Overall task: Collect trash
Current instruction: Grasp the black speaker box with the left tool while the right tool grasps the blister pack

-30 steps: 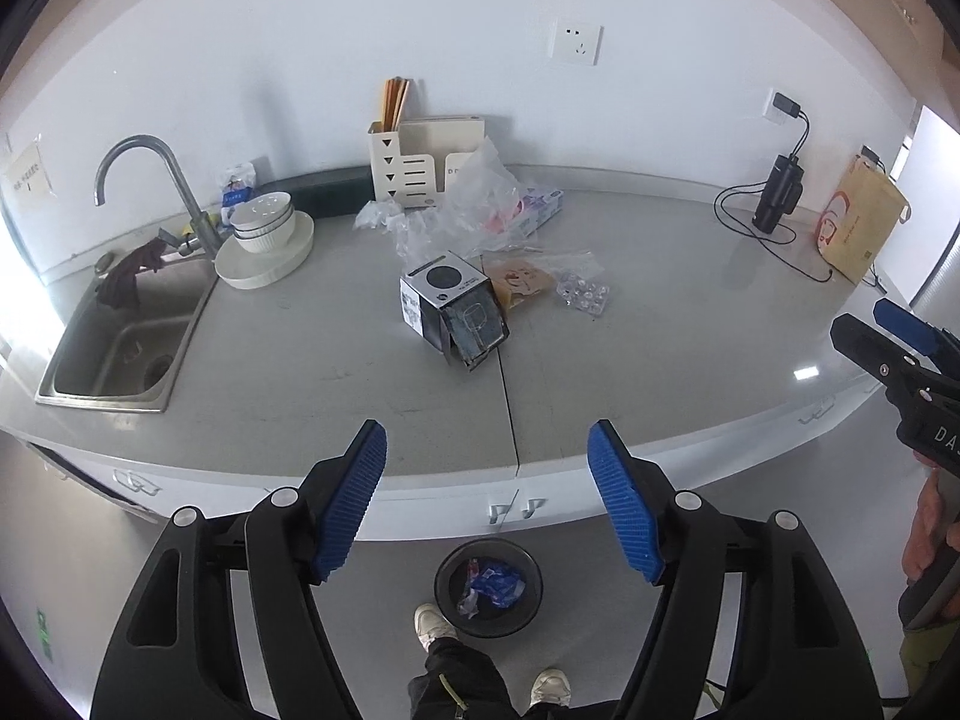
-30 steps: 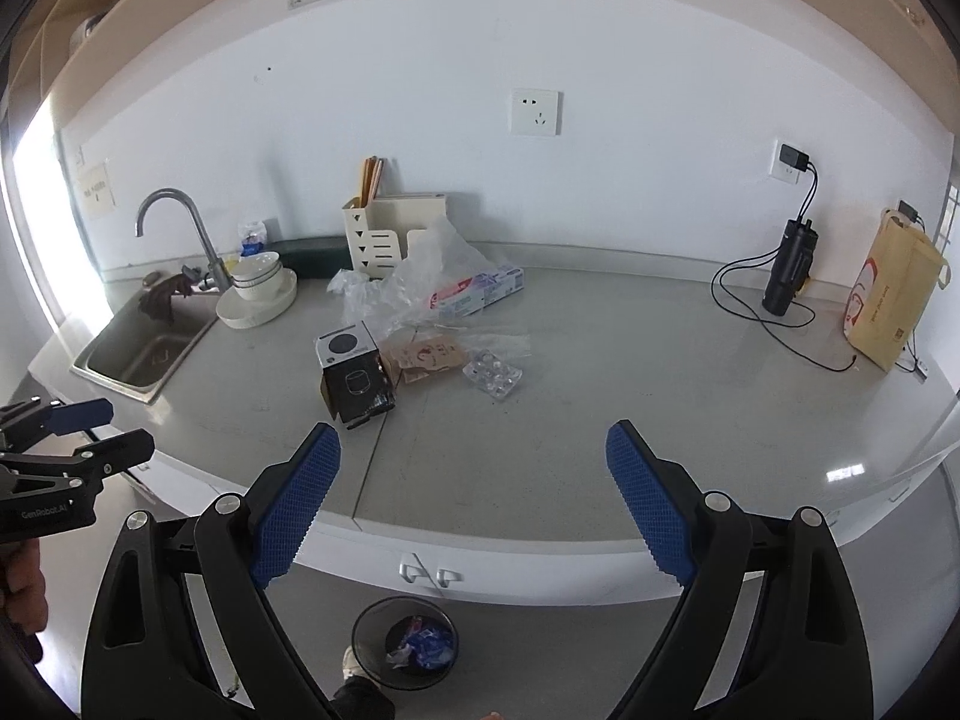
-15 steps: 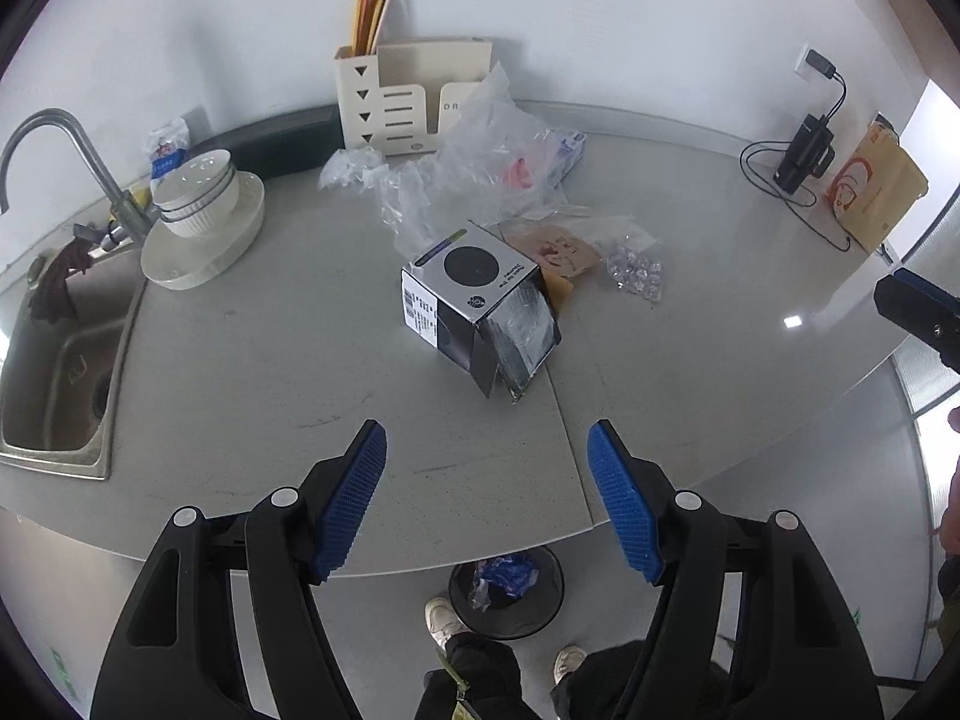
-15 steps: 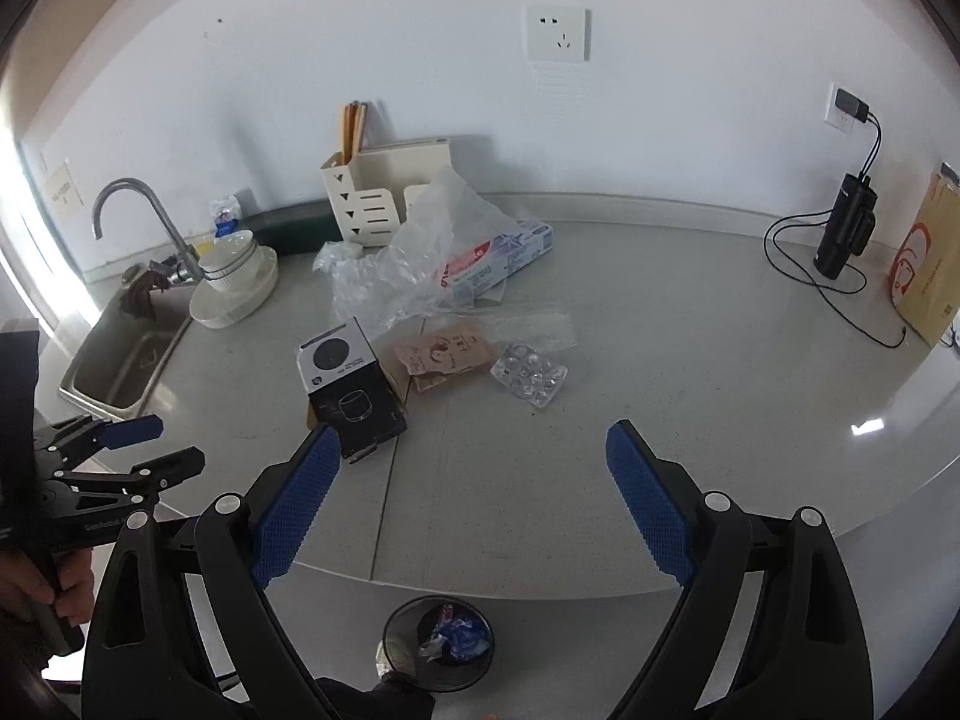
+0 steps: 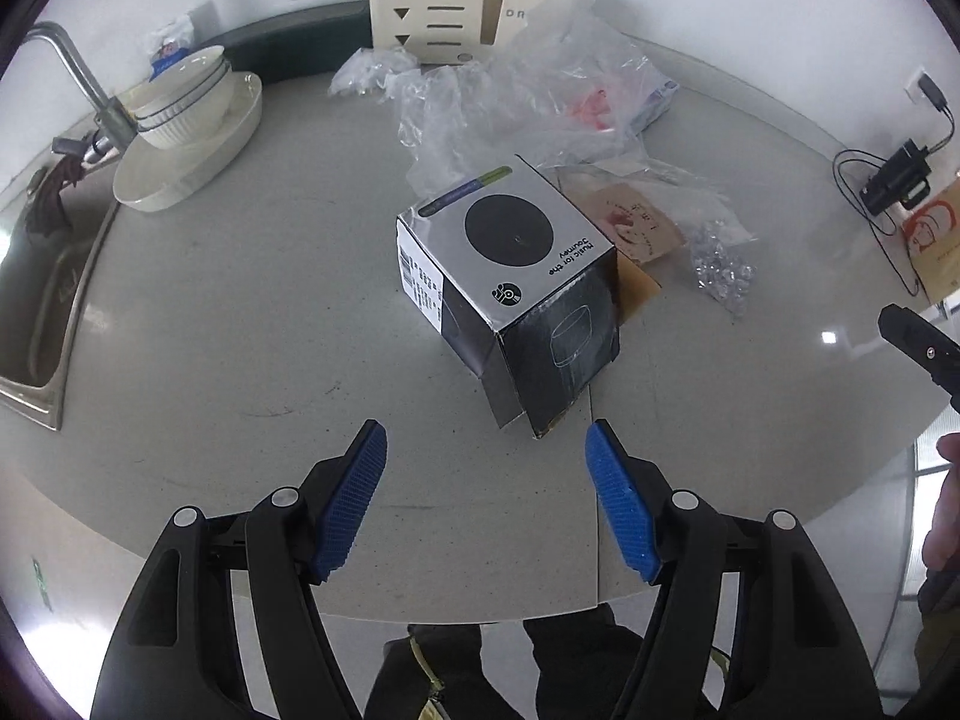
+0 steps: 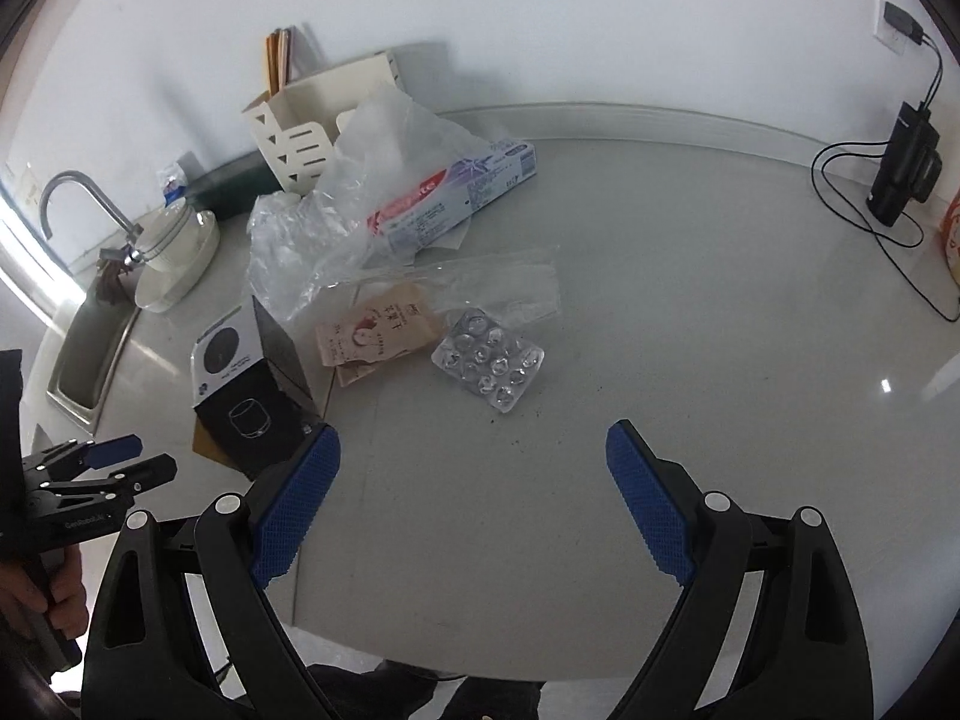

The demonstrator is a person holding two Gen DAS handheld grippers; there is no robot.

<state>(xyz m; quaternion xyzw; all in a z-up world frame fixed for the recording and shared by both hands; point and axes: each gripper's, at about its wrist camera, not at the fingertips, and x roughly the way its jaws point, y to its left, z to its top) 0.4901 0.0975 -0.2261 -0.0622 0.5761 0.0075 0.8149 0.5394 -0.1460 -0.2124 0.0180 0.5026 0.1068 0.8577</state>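
A black and silver speaker box (image 5: 510, 294) with an open flap lies on the grey counter (image 5: 240, 330), just ahead of my open, empty left gripper (image 5: 486, 450). It also shows in the right wrist view (image 6: 246, 396). Behind it lie crumpled clear plastic (image 5: 516, 96), a tan snack packet (image 6: 375, 336), an empty blister pack (image 6: 489, 363) and a toothpaste box (image 6: 456, 195). My right gripper (image 6: 474, 450) is open and empty over the counter, in front of the blister pack.
A sink (image 5: 42, 276) with a tap is at the left, with stacked white bowls on a plate (image 5: 192, 138) beside it. A cream utensil holder (image 5: 444, 6) stands at the wall. A black charger with cables (image 6: 903, 174) and a paper bag (image 5: 936, 240) are at the right.
Both grippers have moved forward and down over the counter toward the trash. The floor bin has dropped out of view. Both stay open.
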